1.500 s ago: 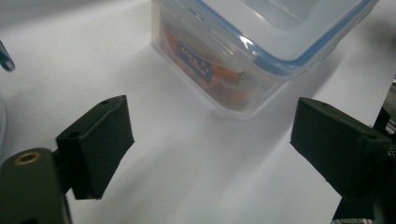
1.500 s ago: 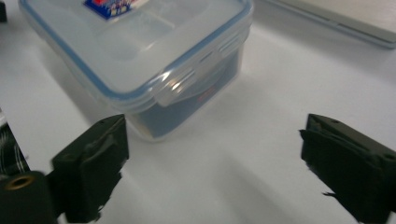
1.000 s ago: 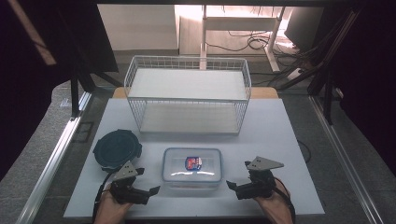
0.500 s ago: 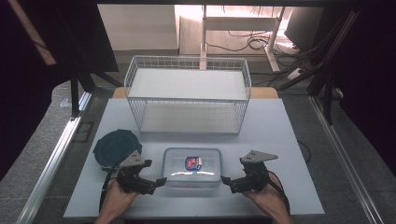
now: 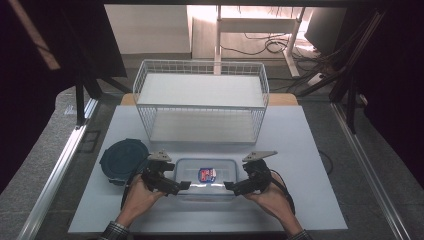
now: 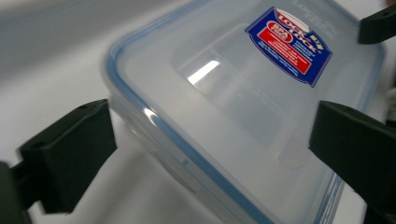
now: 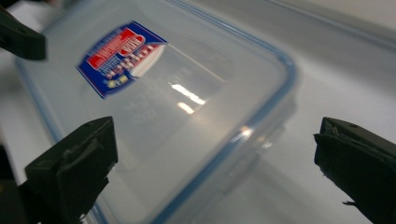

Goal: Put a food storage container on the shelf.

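Closely, both spread grippers (image 5: 182,185) (image 5: 231,187) flank the clear container's (image 5: 204,176) short edges.

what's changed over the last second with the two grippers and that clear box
Both grippers moved inward: the left gripper and right gripper now flank the ends of the clear lidded box, jaws open, nothing grasped yet. The box, the dark round lid and the wire basket stayed put.

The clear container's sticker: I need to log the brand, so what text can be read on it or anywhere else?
"LOCK & LOCK": top of the blue and red sticker on the lid of the clear container, partly blurred.
Smaller lines on the sticker: too blurred to read.
The dark round lid and wire basket: no readable text.
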The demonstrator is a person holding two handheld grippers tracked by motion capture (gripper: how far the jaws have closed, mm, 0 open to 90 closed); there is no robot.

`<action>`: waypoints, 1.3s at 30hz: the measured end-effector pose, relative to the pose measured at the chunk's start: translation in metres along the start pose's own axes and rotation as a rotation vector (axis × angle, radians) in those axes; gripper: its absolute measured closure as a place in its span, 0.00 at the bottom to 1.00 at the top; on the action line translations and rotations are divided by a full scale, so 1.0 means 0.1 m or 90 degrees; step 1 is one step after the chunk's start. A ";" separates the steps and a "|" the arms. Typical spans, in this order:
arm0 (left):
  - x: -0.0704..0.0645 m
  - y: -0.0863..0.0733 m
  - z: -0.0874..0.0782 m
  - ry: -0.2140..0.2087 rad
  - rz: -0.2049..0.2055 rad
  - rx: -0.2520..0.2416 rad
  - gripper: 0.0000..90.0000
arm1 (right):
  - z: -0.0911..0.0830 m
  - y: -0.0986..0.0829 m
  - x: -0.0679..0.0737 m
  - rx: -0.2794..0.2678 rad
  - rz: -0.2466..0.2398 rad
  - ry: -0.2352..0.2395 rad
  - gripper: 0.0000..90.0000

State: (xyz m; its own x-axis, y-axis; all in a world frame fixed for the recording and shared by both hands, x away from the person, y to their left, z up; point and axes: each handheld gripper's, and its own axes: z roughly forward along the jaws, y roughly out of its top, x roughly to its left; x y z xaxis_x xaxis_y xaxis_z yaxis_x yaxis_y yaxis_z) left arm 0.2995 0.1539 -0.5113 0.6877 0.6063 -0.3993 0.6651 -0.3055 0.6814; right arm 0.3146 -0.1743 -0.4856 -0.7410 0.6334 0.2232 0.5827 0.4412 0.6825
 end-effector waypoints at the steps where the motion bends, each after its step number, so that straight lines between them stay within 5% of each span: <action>1: 0.03 -0.02 0.02 -0.022 -0.013 0.007 0.00 | 0.02 -0.01 -0.02 0.004 0.013 0.015 0.00; 8: 0.06 -0.07 0.04 -0.064 -0.043 0.021 0.00 | 0.13 -0.06 -0.08 0.044 0.078 0.117 0.00; 11: 0.06 -0.10 0.00 -0.073 -0.054 0.028 0.02 | 0.11 -0.06 -0.08 0.050 0.091 0.118 0.04; 17: 0.03 -0.18 -0.18 -0.082 -0.047 0.002 0.26 | -0.05 -0.13 -0.11 0.032 0.098 0.134 0.24; 23: -0.01 -0.25 -0.31 -0.087 -0.063 -0.041 0.49 | -0.25 -0.19 -0.08 0.000 0.114 0.134 0.48; 28: -0.05 -0.25 -0.33 -0.068 -0.069 -0.060 0.53 | -0.31 -0.21 -0.04 -0.013 0.129 0.125 0.54; 32: -0.11 -0.23 -0.35 -0.040 -0.051 -0.072 0.57 | -0.35 -0.20 -0.01 -0.037 0.110 0.105 0.57; 39: -0.13 -0.20 -0.37 -0.034 -0.053 -0.082 0.58 | -0.36 -0.17 0.00 -0.055 0.094 0.081 0.56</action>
State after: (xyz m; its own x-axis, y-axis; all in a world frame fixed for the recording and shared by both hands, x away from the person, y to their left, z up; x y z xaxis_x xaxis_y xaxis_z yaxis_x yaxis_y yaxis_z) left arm 0.2665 0.1787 -0.4970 0.6487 0.5850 -0.4867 0.6797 -0.1577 0.7164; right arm 0.2923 -0.2047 -0.4722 -0.6884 0.6001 0.4075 0.6619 0.2900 0.6912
